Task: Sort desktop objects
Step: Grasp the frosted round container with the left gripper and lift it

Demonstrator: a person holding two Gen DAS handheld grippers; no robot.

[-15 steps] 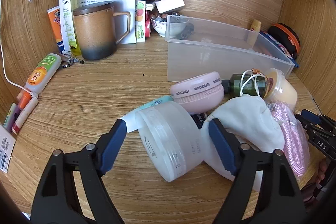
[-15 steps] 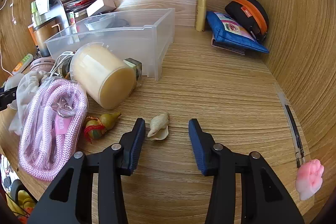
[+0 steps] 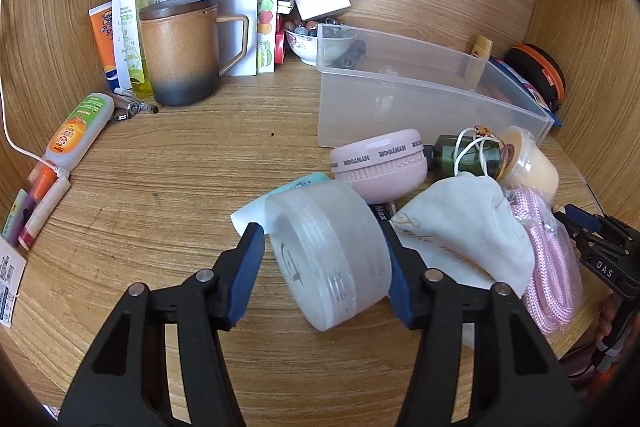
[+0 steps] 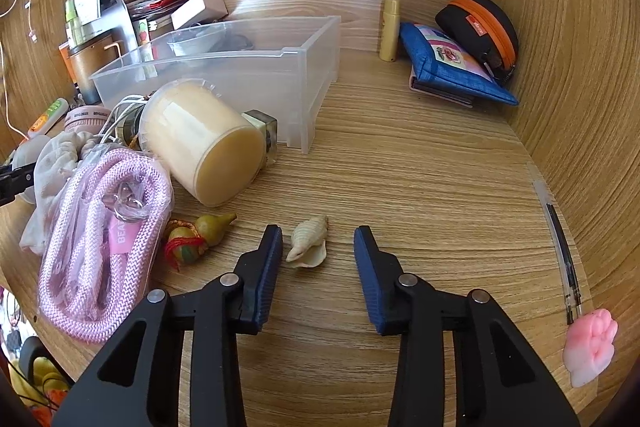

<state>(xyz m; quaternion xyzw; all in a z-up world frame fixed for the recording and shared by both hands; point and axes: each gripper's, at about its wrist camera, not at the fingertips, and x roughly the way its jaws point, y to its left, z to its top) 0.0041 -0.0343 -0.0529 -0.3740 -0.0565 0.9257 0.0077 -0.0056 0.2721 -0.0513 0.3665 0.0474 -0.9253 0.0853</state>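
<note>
Wooden desk (image 3: 168, 187) | clear bin (image 3: 420, 99): looks empty | left hand-held gripper (image 3: 324, 263): clamping frosted jar (image 3: 328, 259) | right hand-held gripper (image 4: 318, 259): parted, holding nothing

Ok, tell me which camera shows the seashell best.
The right wrist view: the seashell lies unobstructed on the desk between the open right gripper's fingers. The left wrist view does not show it.

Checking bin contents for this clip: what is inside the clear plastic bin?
The clear plastic bin looks empty through its walls. The white bowl of stones sits behind it, outside. Its far floor corner is hidden.
</note>
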